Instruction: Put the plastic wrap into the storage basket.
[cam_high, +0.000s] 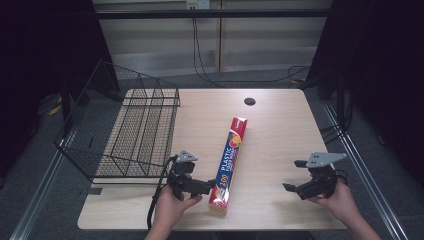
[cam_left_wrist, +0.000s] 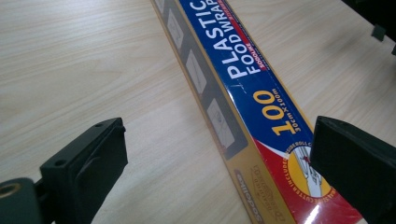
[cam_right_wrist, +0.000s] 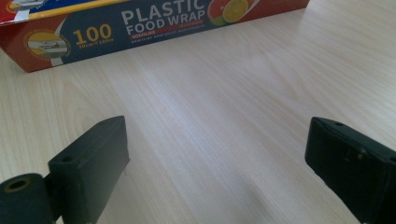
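Two grippers are out over the wooden table (cam_high: 280, 135), one in each hand, and we sweep across from the left. Far left, a black wire basket (cam_high: 125, 132) sits on the table's left part, hanging out past the edge, its near wall folded outward. Just right of the basket's near corner comes the left gripper (cam_high: 212, 186), held in the person's left hand (cam_high: 170, 207), black cable looping down off the table edge, grey three-cornered plate on top. Its jaws are spread wide and they have hold of nothing. In the left gripper view the near end of the plastic food wrap box (cam_left_wrist: 243, 107) lies in the gap, closer to the right-hand jaw, which overlaps the box's red corner; whether that jaw is touching the box I cannot tell. The left-hand jaw stands clear over bare wood.

Centre stage, the box itself: long, narrow, blue and red with yellow edging, lying flat on the table, running from the near edge up and slightly right toward a dark round hole (cam_high: 249, 101) in the tabletop.

Over to the right, well apart from the box, the right gripper (cam_high: 295, 176) sits in the right hand (cam_high: 335, 197), pointing left toward it. Jaws gaping wide, nothing between them but wood grain, as the right gripper view confirms, with the box lying across the far side beyond them.
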